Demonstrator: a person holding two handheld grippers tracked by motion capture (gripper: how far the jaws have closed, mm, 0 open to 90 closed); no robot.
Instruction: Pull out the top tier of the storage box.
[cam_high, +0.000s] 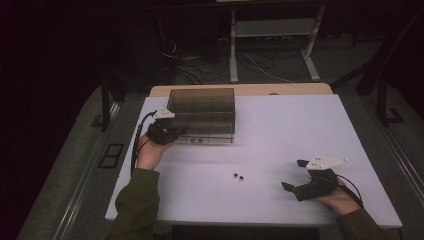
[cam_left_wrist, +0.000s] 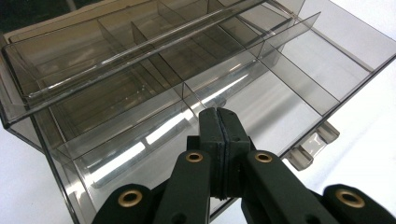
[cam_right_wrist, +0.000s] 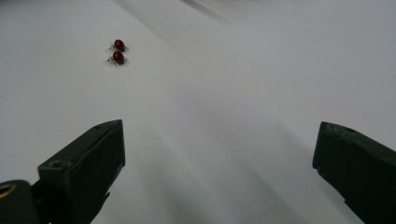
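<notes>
The left hand-held gripper has its jaws pressed together with nothing between them, its tip at the front wall of the smoked transparent compartment box; the right hand-held gripper rests on the white bench with jaws spread wide and empty; two small dark red beads lie side by side on the bench ahead of it, well apart from the box.

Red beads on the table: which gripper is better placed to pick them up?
Right. The right gripper is open and points at the beads; the left gripper is shut at the clear box.
</notes>
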